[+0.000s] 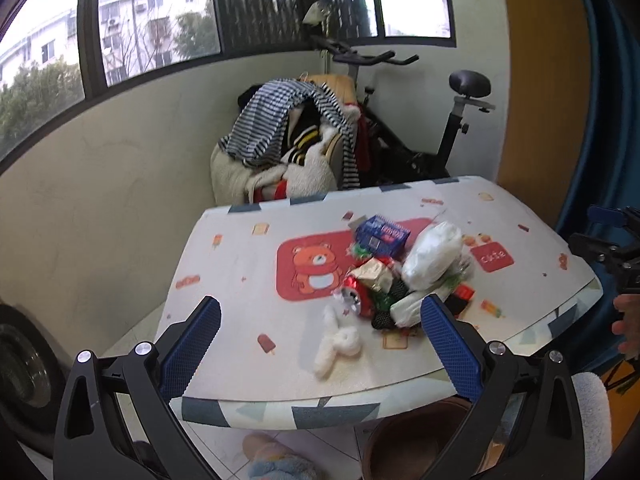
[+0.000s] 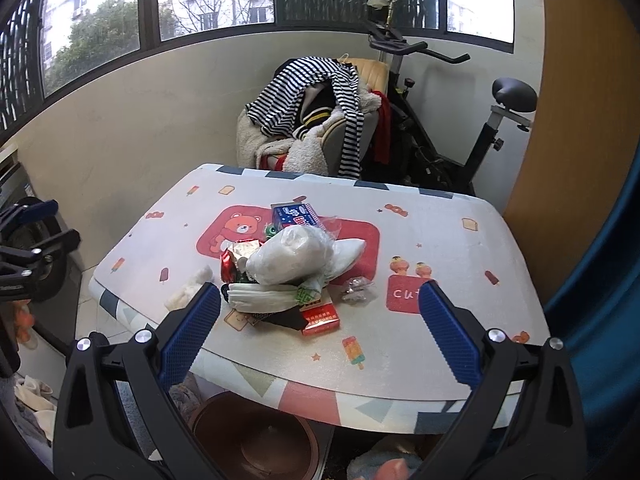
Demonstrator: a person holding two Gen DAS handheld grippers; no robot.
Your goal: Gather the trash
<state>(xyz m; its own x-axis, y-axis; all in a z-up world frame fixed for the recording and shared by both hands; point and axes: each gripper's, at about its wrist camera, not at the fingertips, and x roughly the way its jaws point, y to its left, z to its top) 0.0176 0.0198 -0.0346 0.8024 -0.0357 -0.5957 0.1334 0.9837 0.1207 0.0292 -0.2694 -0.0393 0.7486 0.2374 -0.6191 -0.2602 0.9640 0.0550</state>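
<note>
A heap of trash sits mid-table: a white plastic bag [image 1: 434, 256] [image 2: 292, 258], a blue box [image 1: 382, 235] [image 2: 297, 216], a crushed red can [image 1: 354, 298] [image 2: 229, 265], a gold wrapper [image 1: 374, 274], a red carton [image 2: 322, 318], a clear wrapper [image 2: 357, 289] and crumpled white tissue [image 1: 340, 344] [image 2: 188, 290]. My left gripper [image 1: 320, 344] hovers open over the near table edge, short of the heap. My right gripper [image 2: 319, 330] is open too, nothing between its fingers. A brown bin [image 2: 256, 436] [image 1: 416, 436] stands under the table.
The table [image 1: 240, 264] [image 2: 460, 240] has a bear-print cloth. Behind it are a chair piled with clothes [image 1: 288, 140] [image 2: 312, 116] and an exercise bike [image 1: 452, 128] [image 2: 460, 120]. A washing machine [image 1: 24, 360] stands at the left. A hand [image 1: 628, 320] shows at the right edge.
</note>
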